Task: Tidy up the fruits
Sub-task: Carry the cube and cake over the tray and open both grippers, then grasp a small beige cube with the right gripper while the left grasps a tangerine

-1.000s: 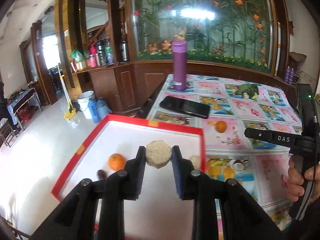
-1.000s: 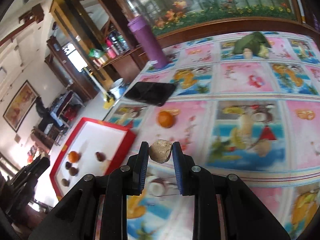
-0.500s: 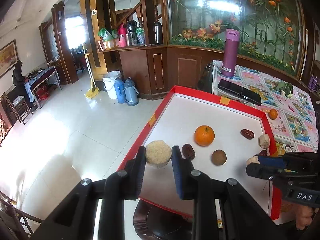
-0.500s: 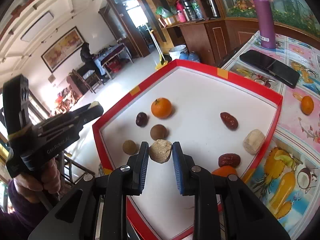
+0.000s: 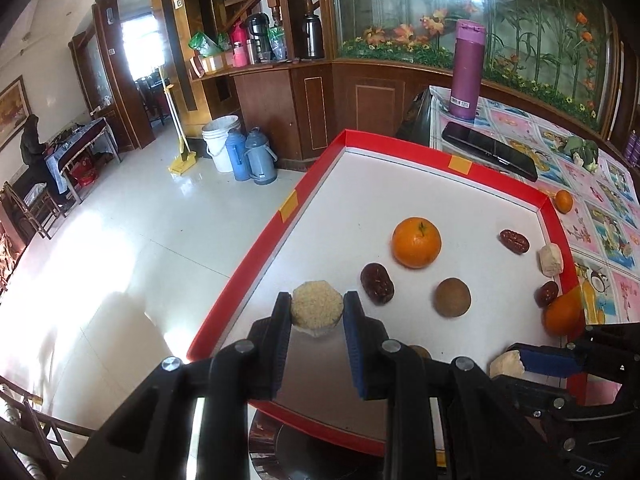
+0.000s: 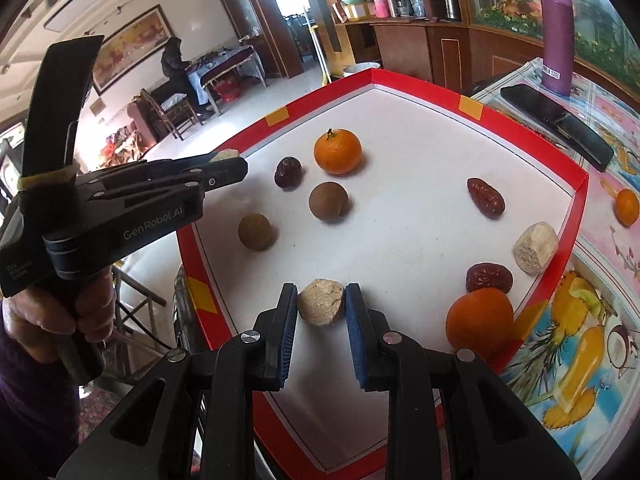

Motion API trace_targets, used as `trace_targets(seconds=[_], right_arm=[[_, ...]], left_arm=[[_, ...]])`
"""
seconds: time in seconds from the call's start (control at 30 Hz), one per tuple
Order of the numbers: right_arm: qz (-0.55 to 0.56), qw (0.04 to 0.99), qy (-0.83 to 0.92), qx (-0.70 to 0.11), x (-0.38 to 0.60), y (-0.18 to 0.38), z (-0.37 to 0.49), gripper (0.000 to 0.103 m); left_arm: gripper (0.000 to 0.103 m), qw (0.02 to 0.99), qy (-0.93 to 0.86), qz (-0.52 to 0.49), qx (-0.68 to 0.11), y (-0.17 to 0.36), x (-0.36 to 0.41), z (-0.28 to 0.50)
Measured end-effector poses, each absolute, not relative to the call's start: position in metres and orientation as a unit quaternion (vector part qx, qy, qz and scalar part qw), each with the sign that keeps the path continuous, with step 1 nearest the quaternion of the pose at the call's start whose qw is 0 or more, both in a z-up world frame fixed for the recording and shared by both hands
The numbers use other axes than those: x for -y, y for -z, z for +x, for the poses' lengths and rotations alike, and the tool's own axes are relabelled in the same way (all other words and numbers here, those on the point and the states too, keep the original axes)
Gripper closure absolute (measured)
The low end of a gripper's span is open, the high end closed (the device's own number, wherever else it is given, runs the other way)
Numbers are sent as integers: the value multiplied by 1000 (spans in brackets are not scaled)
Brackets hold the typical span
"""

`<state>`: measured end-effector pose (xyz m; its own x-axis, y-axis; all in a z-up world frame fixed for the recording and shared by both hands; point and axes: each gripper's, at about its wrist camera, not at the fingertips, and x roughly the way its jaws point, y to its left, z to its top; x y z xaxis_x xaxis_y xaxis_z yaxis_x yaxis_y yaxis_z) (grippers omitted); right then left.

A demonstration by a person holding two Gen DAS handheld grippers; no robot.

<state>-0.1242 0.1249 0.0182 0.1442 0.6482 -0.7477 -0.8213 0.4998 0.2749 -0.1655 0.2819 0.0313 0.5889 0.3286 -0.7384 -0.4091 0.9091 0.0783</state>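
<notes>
My left gripper (image 5: 317,310) is shut on a pale, grainy sugarcane chunk (image 5: 317,307) over the near left edge of the red-rimmed white tray (image 5: 256,248). My right gripper (image 6: 321,308) is shut on a second beige chunk (image 6: 321,306) just above the tray's near floor. In the tray lie a mandarin (image 6: 337,151), several dark red dates (image 6: 485,197), two brown round fruits (image 6: 328,201) and another cane chunk (image 6: 535,247). A second mandarin (image 6: 479,323) sits at the right rim. In the right wrist view the left gripper (image 6: 224,160) shows at left.
Right of the tray the flowered tablecloth (image 6: 592,320) holds a small mandarin (image 6: 627,207), a black phone (image 6: 556,124), a purple bottle (image 6: 555,32) and a green vegetable (image 5: 578,148). Left of the tray the floor drops away, with buckets and flasks (image 5: 240,152).
Both grippers swung from the tablecloth side to over the tray, each keeping its chunk. In the last half second they sank slightly closer to the tray floor.
</notes>
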Motion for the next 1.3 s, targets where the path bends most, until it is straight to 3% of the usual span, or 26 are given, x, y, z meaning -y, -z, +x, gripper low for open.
trace_targets(seconds=[0.3, 0.37, 0.8, 0.87, 1.3], right_arm=[[-113, 754, -487, -426, -127, -18, -132, 79], [-107, 753, -485, -432, -126, -20, -129, 69], [-2, 792, -459, -402, -70, -55, -84, 66], [16, 799, -446, -404, -55, -58, -71, 66], [84, 841, -363, -393, 45, -74, -24, 66]], left_arm=[[74, 875, -210, -70, -431, -19, -290, -159], [72, 873, -212, -67, -434, -19, -289, -159], [45, 891, -229, -42, -389, -60, -259, -163], [37, 897, -220, -34, -382, -67, -248, -159], [19, 910, -136, 7, -391, -73, -150, -121]])
